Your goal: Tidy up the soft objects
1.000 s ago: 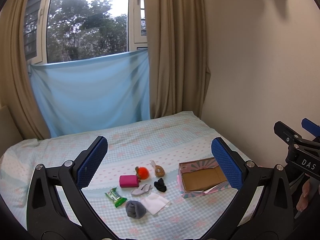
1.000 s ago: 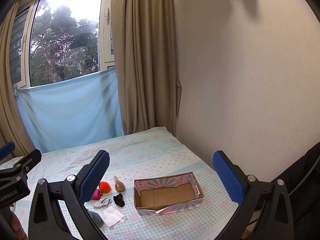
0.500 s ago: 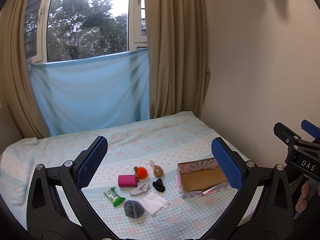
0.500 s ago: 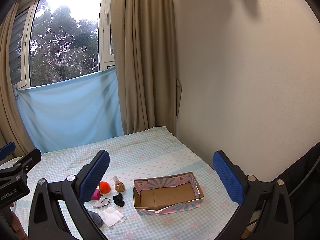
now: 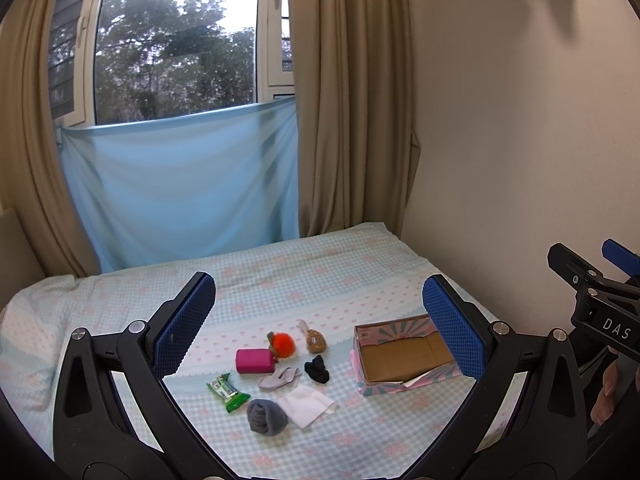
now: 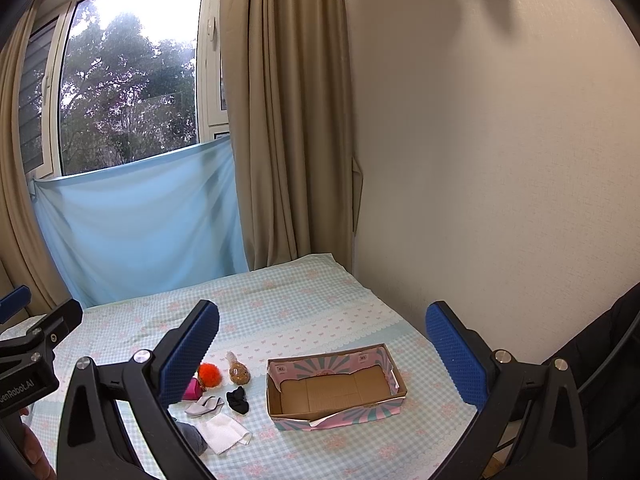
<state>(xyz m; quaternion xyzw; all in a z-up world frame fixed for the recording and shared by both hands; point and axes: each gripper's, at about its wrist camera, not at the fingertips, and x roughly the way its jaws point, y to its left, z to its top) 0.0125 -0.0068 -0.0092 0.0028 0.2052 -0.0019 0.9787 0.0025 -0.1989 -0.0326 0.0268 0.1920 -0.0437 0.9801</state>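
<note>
An open cardboard box (image 5: pixel 404 360) with pink and teal sides lies empty on the bed; it also shows in the right wrist view (image 6: pixel 336 390). Left of it lie small items: a grey rolled sock (image 5: pixel 266 416), a white cloth (image 5: pixel 306 404), a black scrunchie (image 5: pixel 317 369), an orange pompom (image 5: pixel 283 345), a pink block (image 5: pixel 253 361), a green packet (image 5: pixel 226 392), a grey folded piece (image 5: pixel 278 378) and a brown bag (image 5: pixel 315 341). My left gripper (image 5: pixel 318 320) is open and empty, held high above the items. My right gripper (image 6: pixel 320 340) is open and empty above the box.
The bed (image 5: pixel 280 280) has a pale blue checked sheet. A blue cloth (image 5: pixel 180 184) hangs under the window, beige curtains (image 5: pixel 344 100) beside it. A cream wall (image 6: pixel 500 160) runs along the bed's right side.
The left gripper's view has shifted slightly, so the items sit a little lower left. The right gripper has barely moved. Nothing was grasped.
</note>
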